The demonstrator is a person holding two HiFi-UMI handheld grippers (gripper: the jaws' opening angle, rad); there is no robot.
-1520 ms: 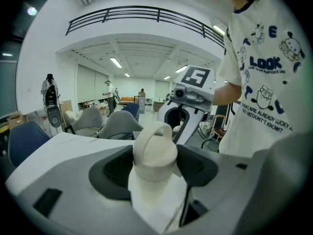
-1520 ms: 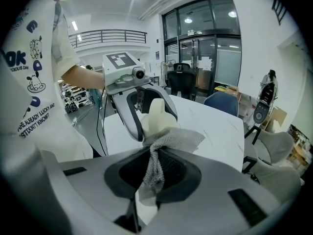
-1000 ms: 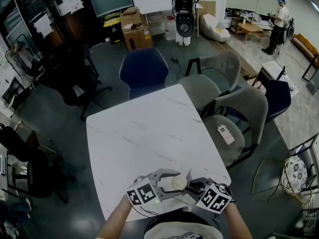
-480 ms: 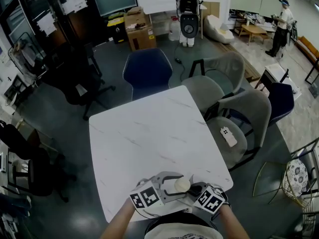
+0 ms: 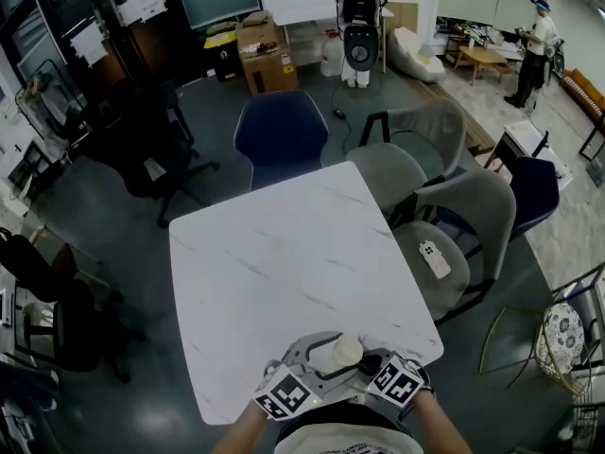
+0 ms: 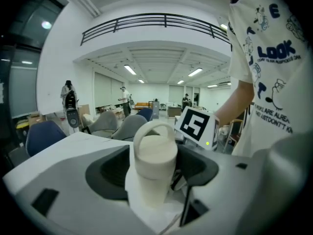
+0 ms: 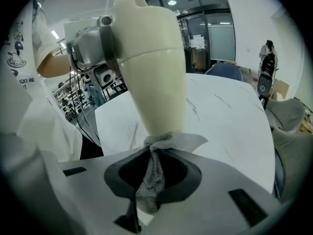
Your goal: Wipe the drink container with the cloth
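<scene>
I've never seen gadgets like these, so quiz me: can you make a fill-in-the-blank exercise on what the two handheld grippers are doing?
The left gripper holds the drink container, whose lid has a loop ____.
The right gripper pinches a grey cloth that touches the ____.
The table has a ____ marbled top.
Missing words: handle; container; white.

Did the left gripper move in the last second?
Yes, slightly. The left gripper has drawn back toward the person: its marker cube now straddles the near edge of the table, having been farther over the tabletop before.
</scene>
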